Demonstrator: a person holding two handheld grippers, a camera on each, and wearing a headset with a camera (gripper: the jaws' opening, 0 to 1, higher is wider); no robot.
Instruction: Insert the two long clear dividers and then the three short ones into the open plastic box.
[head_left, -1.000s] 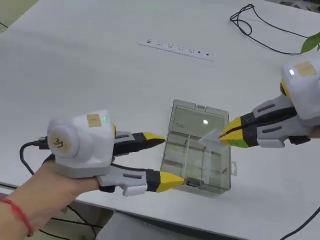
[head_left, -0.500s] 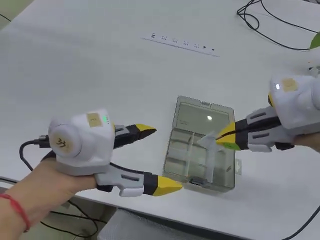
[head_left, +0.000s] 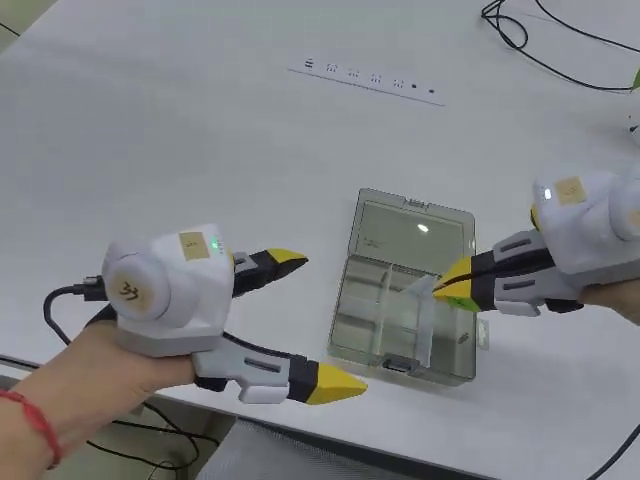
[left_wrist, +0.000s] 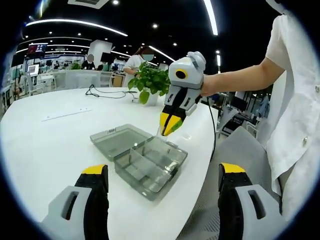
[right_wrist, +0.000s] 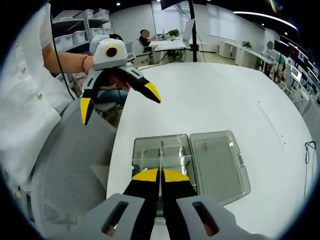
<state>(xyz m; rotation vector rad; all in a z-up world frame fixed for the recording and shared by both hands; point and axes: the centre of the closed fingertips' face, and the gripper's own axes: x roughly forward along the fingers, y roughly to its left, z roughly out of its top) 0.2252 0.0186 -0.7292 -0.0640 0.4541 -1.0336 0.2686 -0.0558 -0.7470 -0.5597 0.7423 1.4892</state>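
Over the tabletop (head_left: 150, 120), from the head view, we saw the right gripper (head_left: 452, 287) lower than a second before. Its jaws were pressed together on a clear divider (head_left: 425, 318), whose lower edge now reached into the open box (head_left: 343, 332). The left gripper (head_left: 320, 322) had backed off from the box and spread wider, holding nothing. We judged the divider close to seating, with other partitions already standing in the box. The round mark on the left gripper's body and the printing on the power strip (head_left: 365, 78) were too small for us to read.

From the left gripper view, our own jaws stood wide apart on either side of the box (left_wrist: 145, 165). The right gripper (left_wrist: 170, 127) hung tip-down over the box's far side.

From the right gripper view, the jaws pinched the divider (right_wrist: 160, 155) edge-on, lined up with the box (right_wrist: 145, 150) beside its flat lid (right_wrist: 217, 160). The left gripper (right_wrist: 119, 102) hovered open beyond. We could read no lettering.
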